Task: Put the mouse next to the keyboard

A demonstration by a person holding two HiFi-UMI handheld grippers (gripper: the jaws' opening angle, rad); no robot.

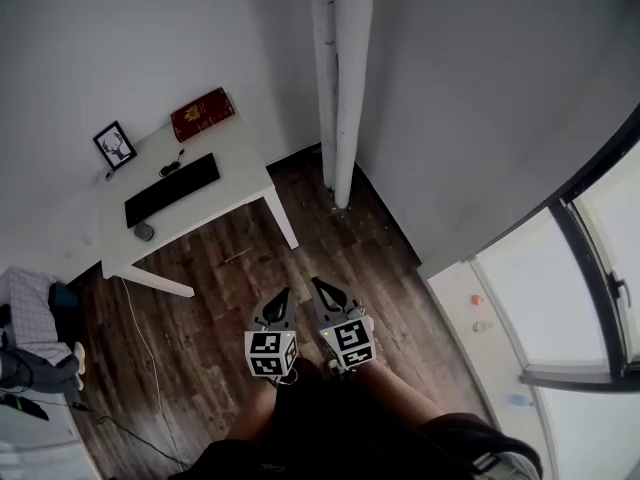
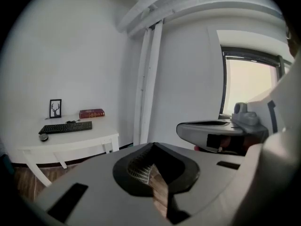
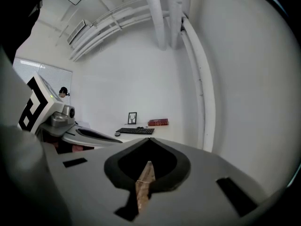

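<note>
The person stands on a dark wooden floor (image 1: pixel 240 268), well apart from the white surface (image 1: pixel 238 180) in the room's corner; both tools are held low and close to the body, side by side, pointing towards that surface; the left tongs (image 1: pixel 284 294) are pressed together with nothing between them, and the left gripper view shows the two jaws meeting at their tip, with only a sliver of floor in the hollow behind it; the right tongs (image 1: pixel 316 282) are likewise pressed together and empty, their jaws meeting at the tip in the right gripper view; each tool carries its cube with square markers at the rear, nearest the person. The mouse (image 1: pixel 144 231) lies on the surface near its front edge, just beside the left end of the keyboard (image 1: pixel 172 189) as the gripper views show it, close to it though not touching; the keyboard is black and lies lengthwise along the middle of the surface; behind it, against the wall, a small black picture frame (image 1: pixel 116 145) stands upright, and a red book (image 1: pixel 202 114) lies flat further along to the right; white pipes (image 1: pixel 340 88) run up the wall beside the surface; a thin cable (image 1: pixel 150 358) trails across the floor from the surface's left side; a window (image 1: pixel 600 298) with a dark frame fills the right edge of the head view.
</note>
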